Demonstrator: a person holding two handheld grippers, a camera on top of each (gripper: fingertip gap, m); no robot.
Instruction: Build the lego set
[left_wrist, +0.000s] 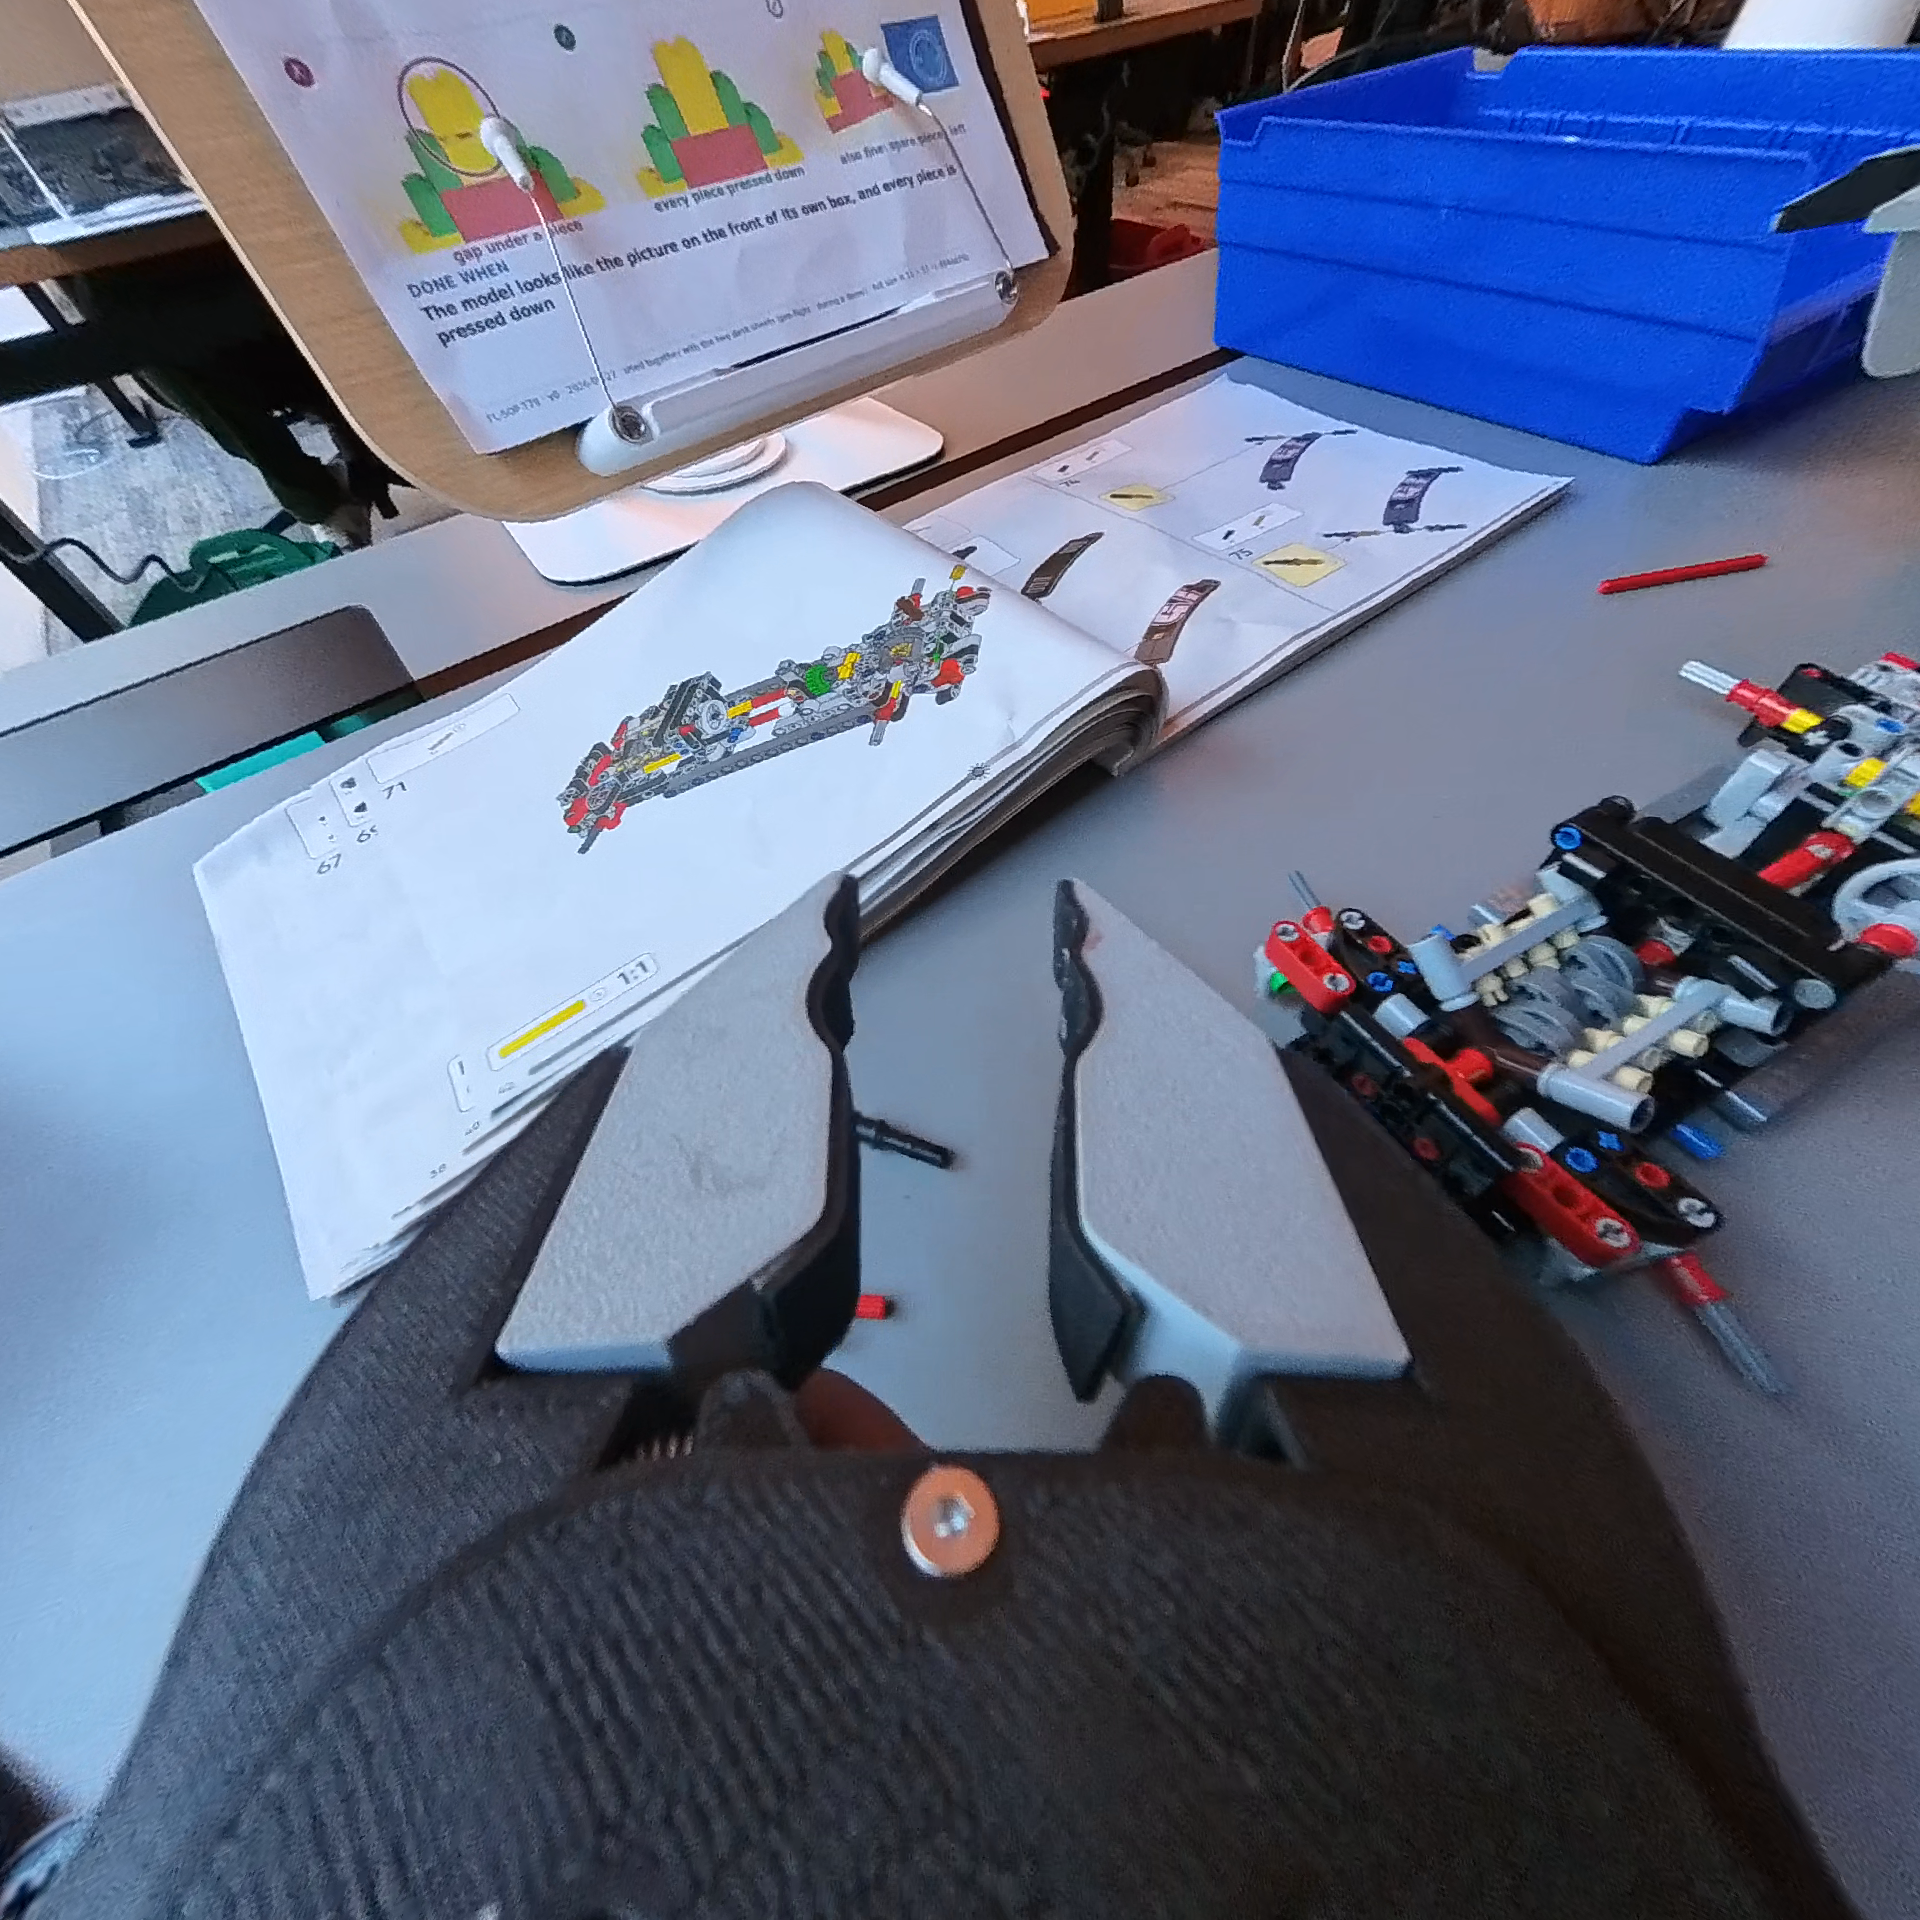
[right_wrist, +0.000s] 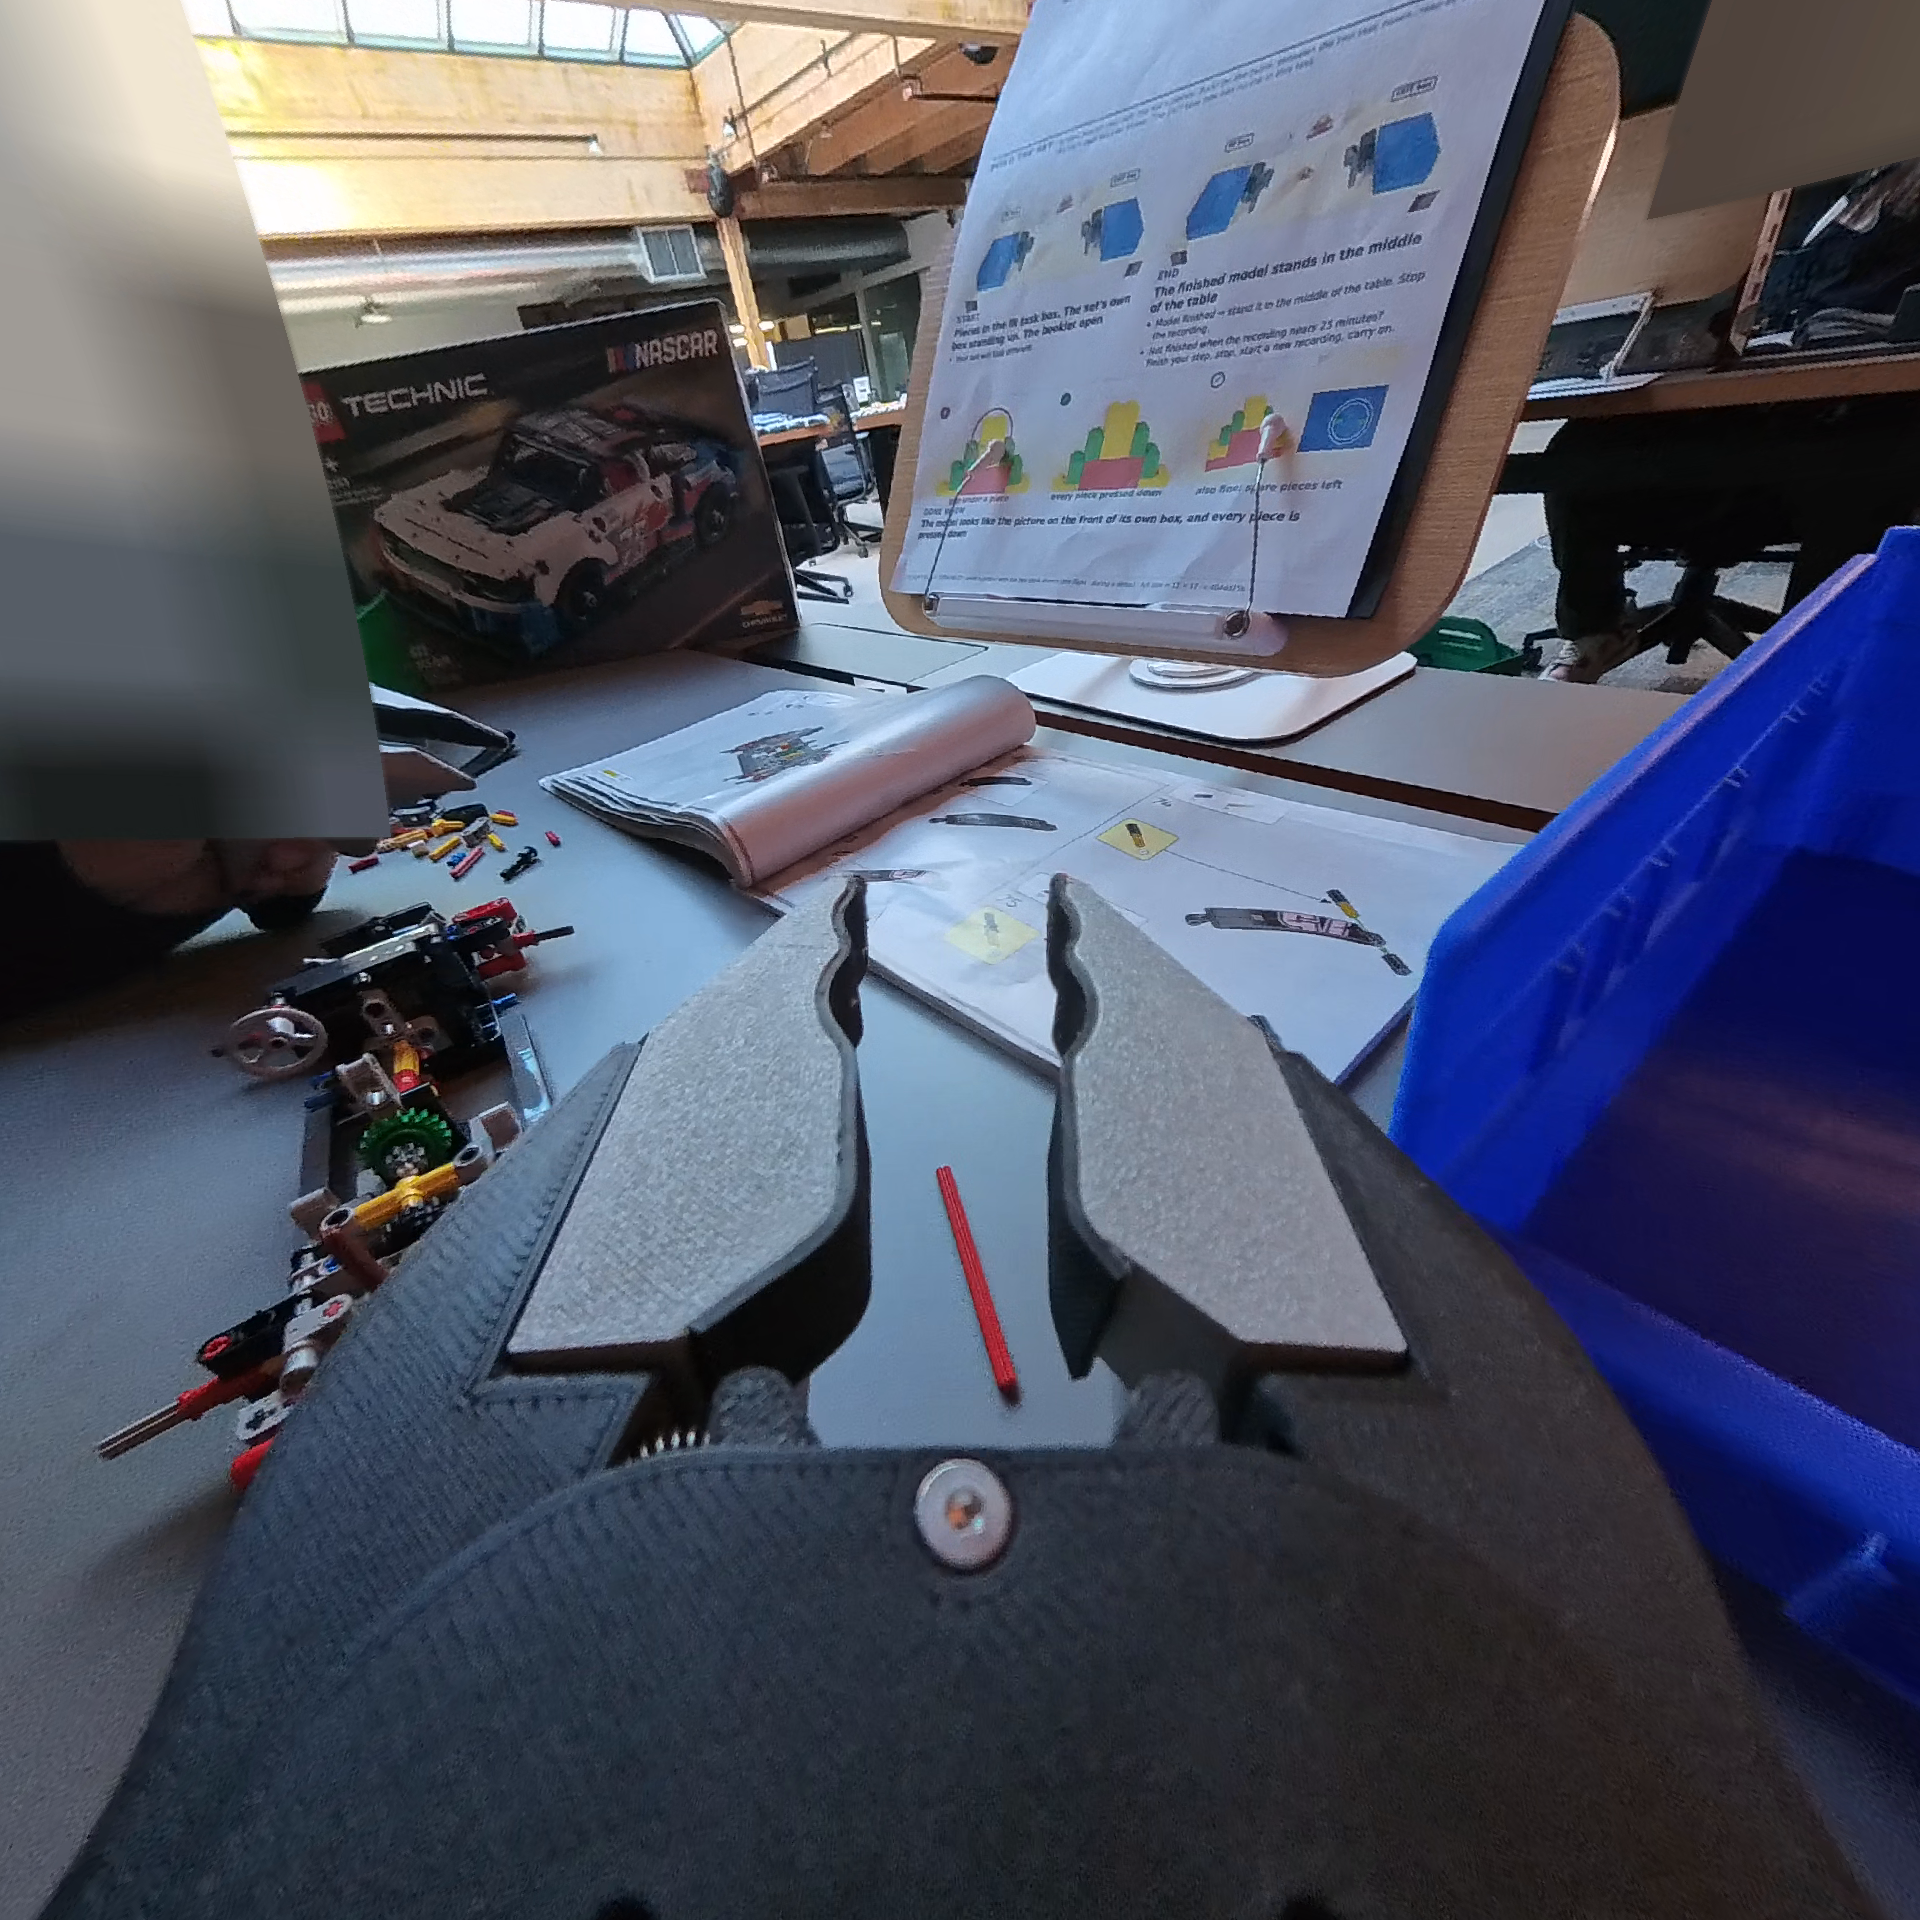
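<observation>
We see the left gripper (left_wrist: 956, 935) with jaws apart and nothing between them, poised over bare grey table (left_wrist: 1403, 748). Its left finger (left_wrist: 727, 1091) overlaps the near edge of the open booklet (left_wrist: 623, 790); a small black pin (left_wrist: 904, 1143) and a red stub (left_wrist: 875, 1307) lie on the table between the fingers, untouched. The part-built model (left_wrist: 1538, 1039) sits just right of it, with a strip of clear table between model and booklet.

The right gripper (right_wrist: 956, 935) is likewise released and bare. A red axle (right_wrist: 977, 1283) lies on the table between its fingers, clear of both pads. The blue bin (right_wrist: 1662, 1091) stands close on its right, the booklet's edge (right_wrist: 966, 1023) just ahead, the model (right_wrist: 384, 1039) and loose pieces (right_wrist: 457, 836) off to the left. A sheet stand (right_wrist: 1226, 343) and a box (right_wrist: 551, 488) line the far side.
</observation>
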